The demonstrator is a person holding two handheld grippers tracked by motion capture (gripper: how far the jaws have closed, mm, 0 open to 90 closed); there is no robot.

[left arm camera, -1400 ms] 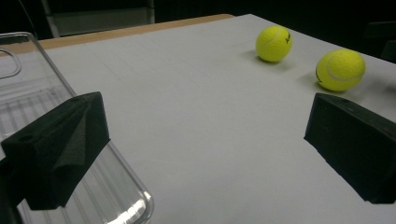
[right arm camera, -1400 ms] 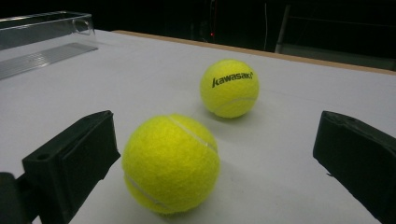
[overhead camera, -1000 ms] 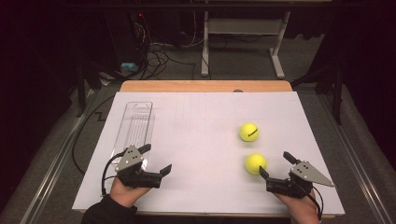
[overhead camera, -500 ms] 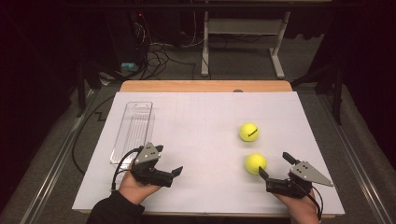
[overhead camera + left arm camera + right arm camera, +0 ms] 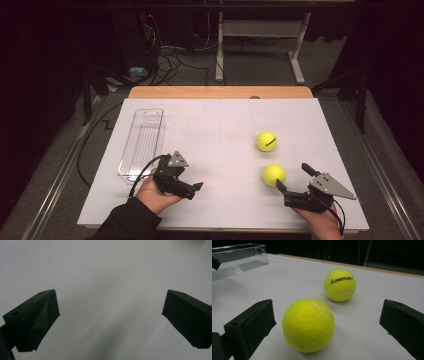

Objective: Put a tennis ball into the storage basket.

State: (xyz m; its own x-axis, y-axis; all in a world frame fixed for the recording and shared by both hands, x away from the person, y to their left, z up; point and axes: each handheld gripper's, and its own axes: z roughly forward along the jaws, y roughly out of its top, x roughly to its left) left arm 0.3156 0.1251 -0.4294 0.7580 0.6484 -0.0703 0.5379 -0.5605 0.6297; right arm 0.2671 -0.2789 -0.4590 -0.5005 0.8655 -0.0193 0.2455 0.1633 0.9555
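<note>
Two yellow tennis balls lie on the white sheet (image 5: 220, 125). The near ball (image 5: 274, 175) (image 5: 308, 325) sits just in front of my right gripper (image 5: 292, 176) (image 5: 328, 312), whose jaws stand wide open on either side of it without touching. The far ball (image 5: 266, 141) (image 5: 340, 285) carries black lettering and rests a little beyond. My left gripper (image 5: 191, 186) (image 5: 110, 315) hovers low over bare sheet at the front left, tilted down, jaws open and empty.
A clear plastic tray (image 5: 142, 142) (image 5: 237, 257) lies lengthwise at the left of the sheet, just behind the left hand. The wooden table edge (image 5: 220, 92) runs along the back. Cables and a white metal frame (image 5: 260, 35) are on the floor beyond.
The left gripper has moved right, away from the tray's near end, and tipped downward toward the sheet. The right gripper and both balls have stayed put.
</note>
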